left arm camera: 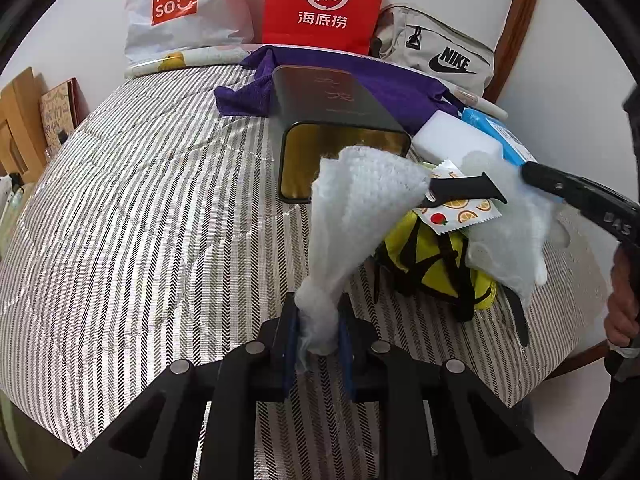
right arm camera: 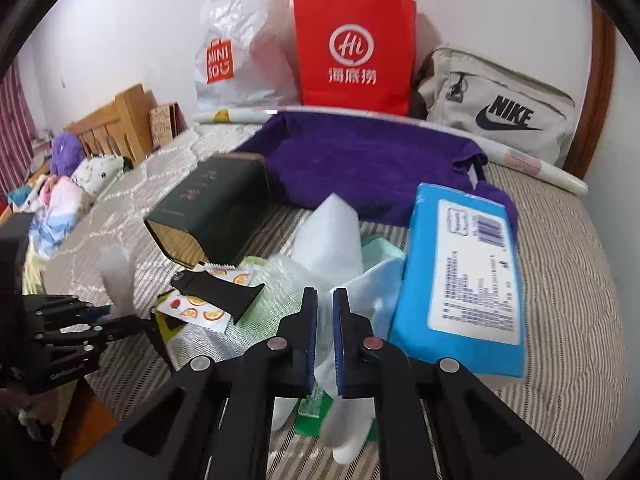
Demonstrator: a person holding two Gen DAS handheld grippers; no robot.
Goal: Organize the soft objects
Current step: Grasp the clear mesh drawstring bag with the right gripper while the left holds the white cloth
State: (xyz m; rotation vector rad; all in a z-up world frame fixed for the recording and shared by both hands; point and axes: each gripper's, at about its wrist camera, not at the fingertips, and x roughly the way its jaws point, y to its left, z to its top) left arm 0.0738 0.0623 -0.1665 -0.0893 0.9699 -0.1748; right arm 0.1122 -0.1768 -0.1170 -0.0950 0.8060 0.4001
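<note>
My left gripper (left arm camera: 318, 336) is shut on a white foam sheet (left arm camera: 360, 208) and holds it up over the striped bed; the sheet also shows at the left of the right wrist view (right arm camera: 116, 276). My right gripper (right arm camera: 325, 340) is shut on a thin translucent glove (right arm camera: 332, 376), seen in the left wrist view (left arm camera: 508, 232). Below lie a pile with a white foam block (right arm camera: 328, 232), a fruit-print packet (right arm camera: 200, 312), a black strap piece (right arm camera: 224, 292), a yellow bag (left arm camera: 432, 264) and a blue wipes pack (right arm camera: 464, 284).
An open dark tin box (left arm camera: 340, 128) lies on its side on the bed, with a purple towel (right arm camera: 360, 160) behind it. A red paper bag (right arm camera: 354, 48), a white Miniso bag (right arm camera: 236, 64) and a Nike bag (right arm camera: 500, 112) stand against the wall. The bed edge (left arm camera: 552, 364) is at right.
</note>
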